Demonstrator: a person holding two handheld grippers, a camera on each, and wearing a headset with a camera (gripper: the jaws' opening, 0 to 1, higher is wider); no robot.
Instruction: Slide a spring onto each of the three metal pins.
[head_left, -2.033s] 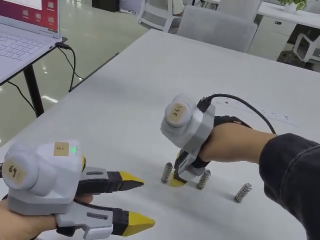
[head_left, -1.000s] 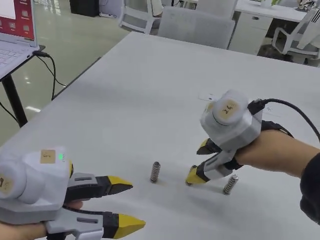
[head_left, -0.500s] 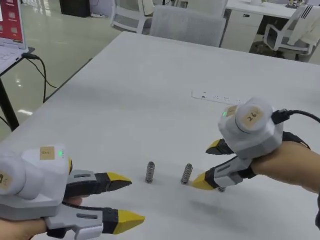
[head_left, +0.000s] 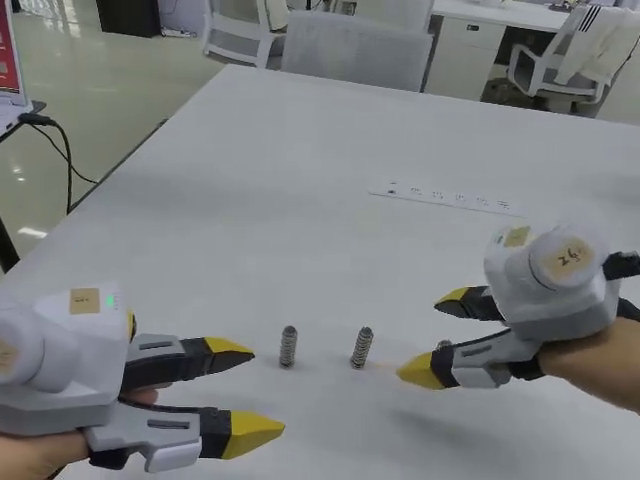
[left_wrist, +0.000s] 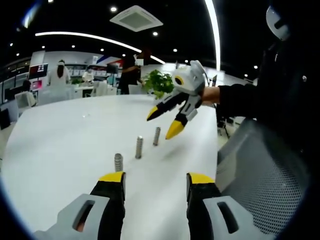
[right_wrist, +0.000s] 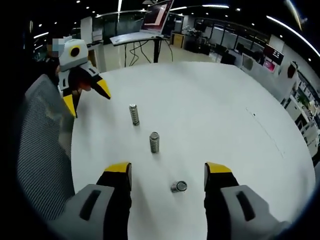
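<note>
Three springs stand upright in a row on the white bench (head_left: 250, 180), running from 9 to 3 o'clock in the head view. The left spring (head_left: 289, 346) and middle spring (head_left: 361, 347) stand clear in the open, near each other. The right spring (head_left: 444, 346) is partly hidden behind the lower jaw of the right hand-held gripper (head_left: 432, 335). In the right gripper view a round metal top shows inside the nearest spring; whether the other two hold pins I cannot tell.

The left hand-held gripper (head_left: 240, 390) sits at 8 o'clock from the left spring, apart from it, with its jaws pointing toward 3 o'clock. It is released, the yellow tips spread wide with nothing between them.

The right hand-held gripper is at 3 o'clock from the row and points toward 9 o'clock. It is also released and empty; in its own view the nearest spring lies between the spread jaws, touching neither.

A power strip (head_left: 445, 196) lies flat at 1 o'clock from the springs, well apart. A grey chair (head_left: 350, 45) stands at the bench's far edge, at 12 o'clock.
</note>
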